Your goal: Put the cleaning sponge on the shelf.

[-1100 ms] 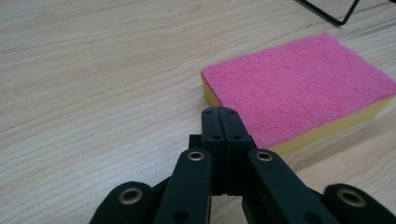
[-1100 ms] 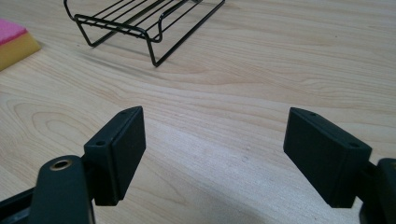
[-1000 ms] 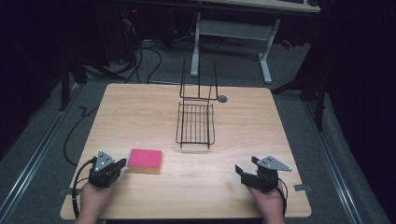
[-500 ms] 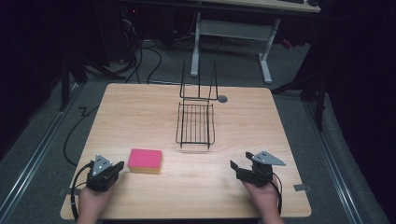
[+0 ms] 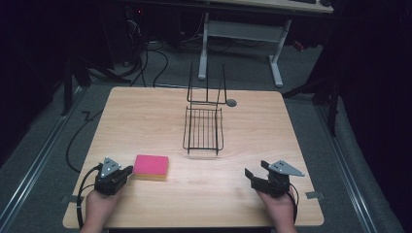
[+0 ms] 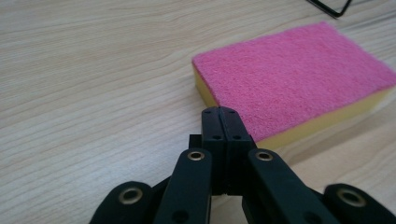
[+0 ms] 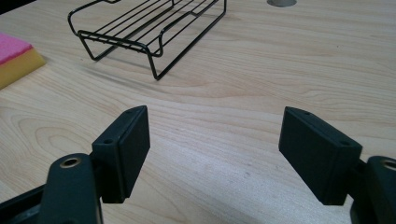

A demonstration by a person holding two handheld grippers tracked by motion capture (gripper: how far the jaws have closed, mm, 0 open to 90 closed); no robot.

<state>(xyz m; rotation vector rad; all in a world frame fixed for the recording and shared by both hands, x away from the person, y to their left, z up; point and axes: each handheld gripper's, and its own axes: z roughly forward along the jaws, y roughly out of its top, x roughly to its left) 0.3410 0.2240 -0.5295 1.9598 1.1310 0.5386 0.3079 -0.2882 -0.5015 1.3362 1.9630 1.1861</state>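
A pink-topped, yellow-bodied sponge (image 5: pixel 151 166) lies flat on the wooden table (image 5: pixel 145 116) near the front left. My left gripper (image 5: pixel 127 172) rests just left of it, shut with nothing between its jaws; in the left gripper view the closed tips (image 6: pixel 220 122) sit right in front of the sponge (image 6: pixel 294 74). A black wire rack (image 5: pixel 204 127) stands at the table's middle. My right gripper (image 5: pixel 255 174) rests near the front right, open and holding nothing. In the right gripper view its fingers (image 7: pixel 128 140) stand wide apart, facing the rack (image 7: pixel 149 28) and the sponge (image 7: pixel 16 58).
A round grey cable port (image 5: pixel 231 103) sits in the tabletop behind the rack. Beyond the table's far edge stand a white desk frame (image 5: pixel 240 34) and cables (image 5: pixel 160 58) on the dark floor. Small metal brackets (image 5: pixel 315 195) stick out at the table's front corners.
My right gripper has slid a little to the left and has opened wider. My left gripper has shifted slightly toward the sponge. The sponge and rack have stayed put.
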